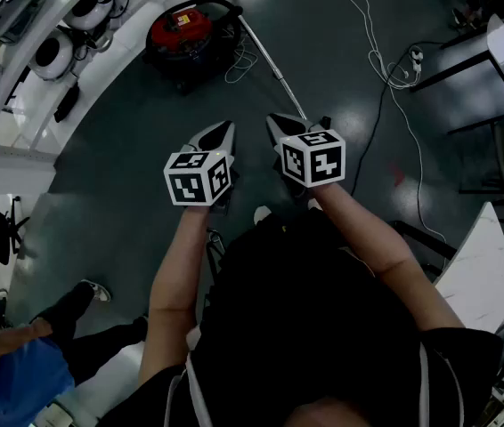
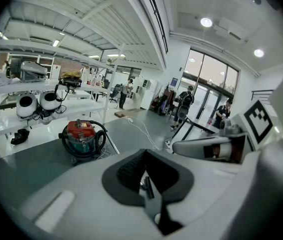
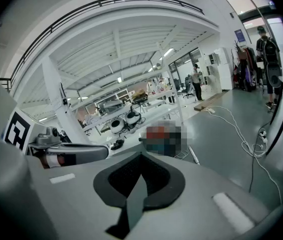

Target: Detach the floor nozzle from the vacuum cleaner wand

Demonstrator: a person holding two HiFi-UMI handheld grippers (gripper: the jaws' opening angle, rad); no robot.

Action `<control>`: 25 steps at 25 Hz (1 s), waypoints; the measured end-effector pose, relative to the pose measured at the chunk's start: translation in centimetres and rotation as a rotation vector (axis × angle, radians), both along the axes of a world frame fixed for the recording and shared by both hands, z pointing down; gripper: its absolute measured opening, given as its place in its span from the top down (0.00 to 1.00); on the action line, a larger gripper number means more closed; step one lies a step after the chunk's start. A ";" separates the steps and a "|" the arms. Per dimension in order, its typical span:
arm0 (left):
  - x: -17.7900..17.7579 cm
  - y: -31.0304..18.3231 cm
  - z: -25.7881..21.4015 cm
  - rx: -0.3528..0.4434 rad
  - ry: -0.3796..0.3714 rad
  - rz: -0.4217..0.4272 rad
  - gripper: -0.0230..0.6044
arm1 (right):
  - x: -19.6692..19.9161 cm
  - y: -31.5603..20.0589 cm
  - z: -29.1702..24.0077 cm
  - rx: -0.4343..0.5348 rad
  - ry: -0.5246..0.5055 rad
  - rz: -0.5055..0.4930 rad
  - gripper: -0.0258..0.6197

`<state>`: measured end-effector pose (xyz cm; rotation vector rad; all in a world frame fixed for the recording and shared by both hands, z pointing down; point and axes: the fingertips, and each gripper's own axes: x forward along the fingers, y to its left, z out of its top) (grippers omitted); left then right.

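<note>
Shelf, far left: two white round devices [image 1: 54,53] sit on the shelving, well apart from the job.
Canister vacuum [image 1: 183,27]: one, red-topped, stands on the dark floor, far and left of middle. One black hose [image 1: 200,5] arcs over it.
Left gripper [image 1: 223,132]: your jaws are clenched on nothing. It hangs over the floor at near middle, just beside the other gripper.
Wand [image 1: 274,69]: one bright metal tube slants from beside the canister toward you. Its near end passes behind your right gripper.
Right gripper [image 1: 277,124]: it is also clenched and empty, and it points the same way as the left.
Floor nozzle: you cannot make it out. It is probably at the wand's near end, hidden by the right gripper and its marker cube.
Cable, right: one white cable [image 1: 378,65] snakes across the floor to a power strip [image 1: 416,57].
Handling: the wand looks stiff, smooth and likely slippery, so clamp it firmly close to the joint. The nozzle is probably light plastic, so take it by its neck rather than its wide foot. Expect a snug fit that needs a twist as you pull.
Count: two grippers, one vacuum, one hose, one wand, and no nozzle in sight.
</note>
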<state>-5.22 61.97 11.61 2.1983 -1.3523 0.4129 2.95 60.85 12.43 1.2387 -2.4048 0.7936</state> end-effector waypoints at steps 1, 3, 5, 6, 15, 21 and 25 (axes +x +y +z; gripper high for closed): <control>0.0 0.1 0.0 -0.002 0.000 0.001 0.95 | 0.0 0.1 0.0 -0.002 -0.003 0.003 0.97; 0.1 0.1 0.1 -0.004 -0.001 0.001 0.95 | -0.1 0.2 0.1 -0.005 -0.007 0.006 0.97; -0.1 0.0 0.0 -0.001 -0.004 0.001 0.95 | -0.3 0.2 0.1 -0.005 -0.009 0.007 0.97; -0.2 -0.1 0.0 0.000 -0.004 0.001 0.95 | -0.5 0.1 0.1 -0.005 -0.009 0.006 0.97; -1.6 -0.2 0.3 -0.004 0.039 -0.039 0.95 | -1.4 0.3 0.9 -0.034 -0.035 0.021 0.97; -3.0 0.0 0.5 -0.012 0.043 -0.067 0.95 | -2.7 0.5 1.0 -0.031 -0.036 0.002 0.97; -3.3 -0.5 0.1 -0.007 0.050 -0.076 0.95 | -3.2 -0.1 0.5 -0.026 -0.035 -0.002 0.97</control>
